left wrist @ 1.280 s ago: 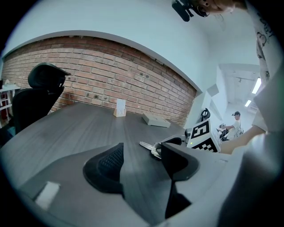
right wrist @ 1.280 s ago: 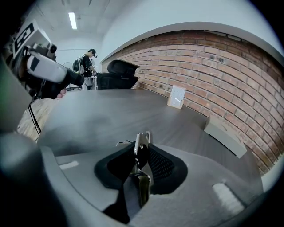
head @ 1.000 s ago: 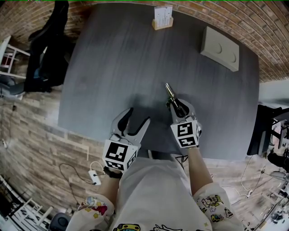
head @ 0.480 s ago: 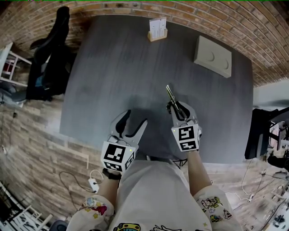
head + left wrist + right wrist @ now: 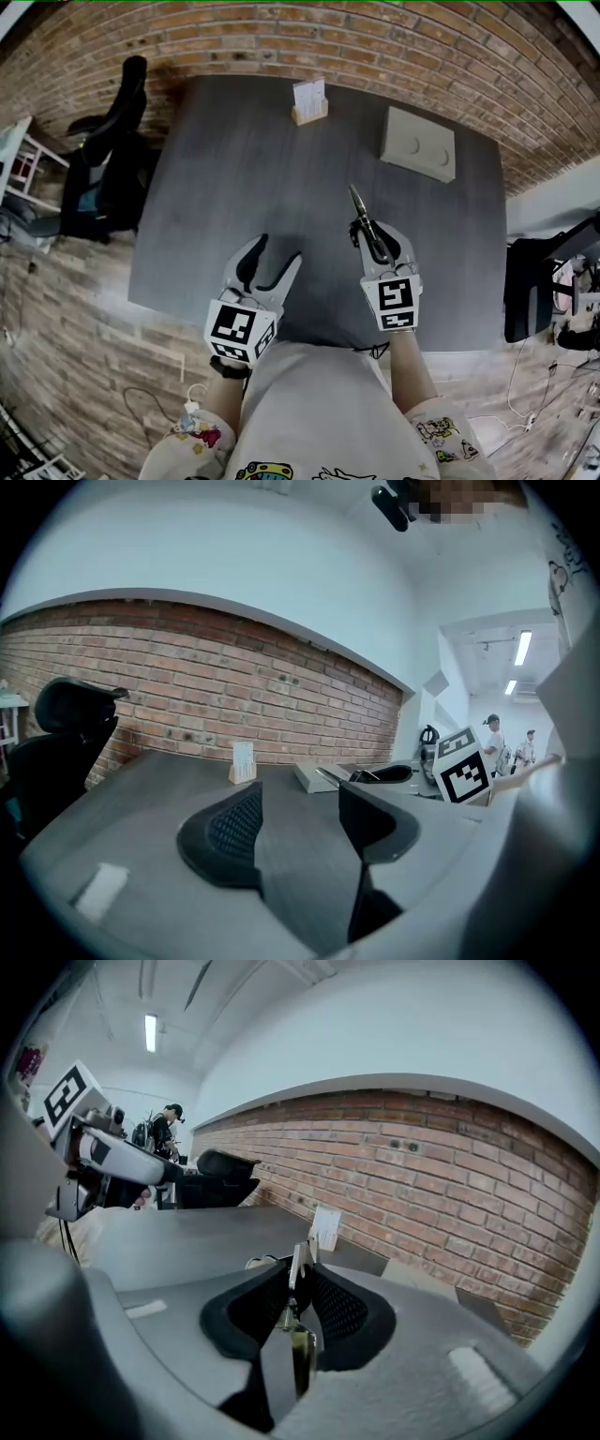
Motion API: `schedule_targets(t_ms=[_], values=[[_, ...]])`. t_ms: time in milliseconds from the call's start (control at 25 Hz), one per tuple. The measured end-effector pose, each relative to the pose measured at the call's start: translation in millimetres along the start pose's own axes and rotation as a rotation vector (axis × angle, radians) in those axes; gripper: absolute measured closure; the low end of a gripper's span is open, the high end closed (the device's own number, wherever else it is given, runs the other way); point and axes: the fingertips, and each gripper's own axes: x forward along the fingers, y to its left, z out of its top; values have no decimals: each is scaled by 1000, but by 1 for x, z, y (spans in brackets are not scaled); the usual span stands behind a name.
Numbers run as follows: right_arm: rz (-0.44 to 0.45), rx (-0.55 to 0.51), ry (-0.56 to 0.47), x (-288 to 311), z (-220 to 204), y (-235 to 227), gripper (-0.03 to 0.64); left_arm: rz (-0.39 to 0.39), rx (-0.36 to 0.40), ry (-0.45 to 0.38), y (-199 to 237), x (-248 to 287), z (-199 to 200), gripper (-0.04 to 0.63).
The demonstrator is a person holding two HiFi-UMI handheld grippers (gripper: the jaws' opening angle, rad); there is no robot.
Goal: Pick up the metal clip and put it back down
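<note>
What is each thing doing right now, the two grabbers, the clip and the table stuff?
right gripper: shut on the metal clip.
metal clip: pinched between the jaws, tip poking forward.
left gripper: empty, jaws apart, closing slightly.
card holder: upright on the table.
grey box: flat on the table.

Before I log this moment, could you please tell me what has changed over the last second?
Very little. The camera tilted up, so the brick wall fills more of the head view and the table sits lower. The right gripper stays shut on the metal clip over the table. The left gripper stays beside it, jaws closing slightly with nothing between them.
</note>
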Motion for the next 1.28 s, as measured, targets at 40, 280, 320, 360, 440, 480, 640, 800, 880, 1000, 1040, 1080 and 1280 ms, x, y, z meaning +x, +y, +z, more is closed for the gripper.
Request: schedule_targets(t_ms=[40, 280, 320, 360, 440, 480, 640, 800, 880, 1000, 1040, 1080, 1280], values=[[-10, -1, -17, -5, 6, -4, 532, -6, 7, -10, -2, 1, 5, 342], [-58, 33, -112, -40, 35, -25, 531, -45, 59, -70, -17, 1, 37, 379], [-62, 46, -127, -46, 39, -28, 531, -50, 65, -76, -20, 1, 43, 388], [-66, 59, -142, -52, 44, -32, 531, -56, 70, -83, -23, 0, 49, 400], [-75, 88, -172, -65, 51, -38, 531, -69, 75, -99, -28, -1, 56, 416], [-81, 100, -188, -72, 55, -41, 531, -74, 77, -107, -31, -2, 58, 423], [-114, 115, -242, -100, 67, -48, 531, -92, 89, -126, -42, -8, 65, 466], [-131, 138, -271, -126, 70, -53, 531, -95, 86, -134, -53, -14, 71, 509], [-130, 162, -281, -136, 68, -53, 531, -95, 87, -141, -58, -17, 71, 523], [-131, 203, -294, -149, 64, -55, 531, -96, 90, -145, -63, -20, 68, 544], [-133, 215, -297, -153, 63, -57, 532, -91, 89, -145, -64, -22, 69, 548], [-134, 229, -301, -157, 61, -58, 532, -85, 88, -146, -65, -24, 71, 557], [-150, 269, -312, -173, 55, -61, 532, -72, 80, -153, -67, -31, 68, 595]])
